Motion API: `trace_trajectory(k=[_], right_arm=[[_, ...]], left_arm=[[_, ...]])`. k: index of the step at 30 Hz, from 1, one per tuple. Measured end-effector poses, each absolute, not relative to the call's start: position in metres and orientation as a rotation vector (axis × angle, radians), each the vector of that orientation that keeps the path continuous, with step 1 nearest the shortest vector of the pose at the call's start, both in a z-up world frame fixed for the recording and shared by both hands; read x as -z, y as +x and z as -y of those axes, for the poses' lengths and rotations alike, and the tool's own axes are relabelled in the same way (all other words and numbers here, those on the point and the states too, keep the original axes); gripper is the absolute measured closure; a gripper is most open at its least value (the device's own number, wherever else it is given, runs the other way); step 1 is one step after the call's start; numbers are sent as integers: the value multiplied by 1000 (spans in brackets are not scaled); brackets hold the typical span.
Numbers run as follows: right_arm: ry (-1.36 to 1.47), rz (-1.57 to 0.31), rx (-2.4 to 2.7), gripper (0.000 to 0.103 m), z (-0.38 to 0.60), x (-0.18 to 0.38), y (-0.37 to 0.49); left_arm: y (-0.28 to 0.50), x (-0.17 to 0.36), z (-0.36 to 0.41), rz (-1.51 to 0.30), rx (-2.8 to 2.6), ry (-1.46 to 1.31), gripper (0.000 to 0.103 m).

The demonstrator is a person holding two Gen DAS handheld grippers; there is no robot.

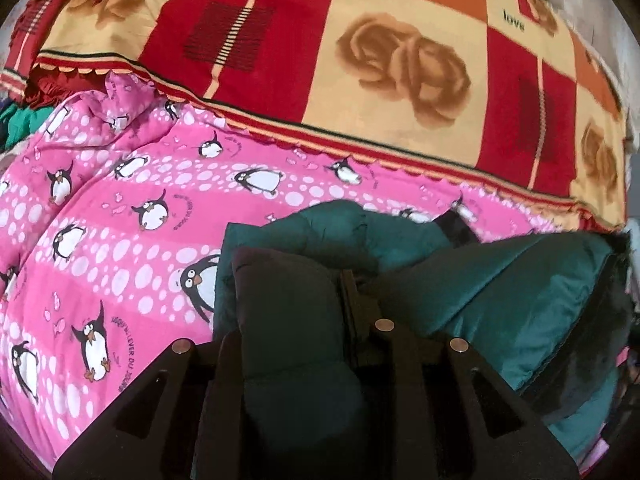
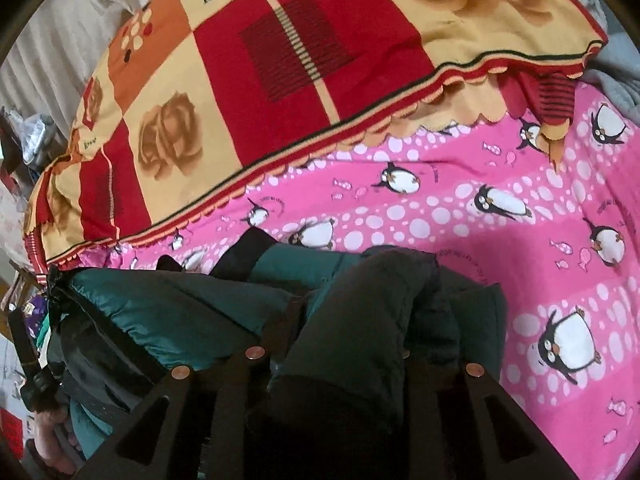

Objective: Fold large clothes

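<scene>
Green and puffy, the big coat (image 1: 500,300) lies on the near part of the bed, on top of a pink penguin sheet (image 1: 120,208). Farther away there is a red and yellow blanket (image 1: 360,60) with brown roses on it. The left tongs (image 1: 304,344) have a thick fold of the coat between the two fingers, and so do the right tongs (image 2: 352,360). Both pairs stand only a little way open, and the padded cloth fills the gap. I cannot tell for sure whether the fingers are pressing on it or have let go. I think one fold has just been laid down, with the held edge brought over onto the rest of the coat, so the coat is partly folded but bunched up in the middle. Next, I think, the tongs need to open wider and pull back without dragging the cloth. Then they can find the next edge, grab it on both sides, and fold the coat over again.
</scene>
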State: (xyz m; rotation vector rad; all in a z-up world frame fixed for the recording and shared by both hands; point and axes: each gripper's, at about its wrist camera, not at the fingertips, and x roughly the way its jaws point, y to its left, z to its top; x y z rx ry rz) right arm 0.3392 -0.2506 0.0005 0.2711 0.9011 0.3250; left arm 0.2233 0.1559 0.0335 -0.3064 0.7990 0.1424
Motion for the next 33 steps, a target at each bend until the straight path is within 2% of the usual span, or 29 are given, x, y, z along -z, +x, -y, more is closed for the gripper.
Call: trace_trajectory(k=[2,4,5,6,8,9,11,14,26,29,33], right_arm=[[302,-906,-339,75,255,-12,336],[399,-902,-381,67,266,-20,334],[470,-910,-400,60,272,-22,333],[528,-914,-418,48,277,-23,333],[620,-924,-447,30,285,-24,328],[631,-928,-455,30,285,-26,326],[618,-922,-466,30,286,-30,318],[585,-864,-455,30,291,-43,306],[397,-761,-427,32,293,-65,296],[338,-693,-479,33,285,-72,287],[250,-719,-471,33,271,-71,289]], left_arm=[[222,-42,-164,-803,-118,-362,83],[221,-52,-175,-810,-77,-449,79],[221,-55,-180,-812,-52,-494,76],[219,-59,-185,-808,-24,-539,71],[216,-67,-189,-802,6,-580,65],[214,-71,-190,-802,18,-591,57],[210,-81,-191,-791,20,-587,50],[204,-94,-191,-763,14,-571,46],[181,-140,-184,-515,-155,-420,46],[184,-143,-175,-515,-135,-372,38],[197,-135,-159,-560,-122,-300,38]])
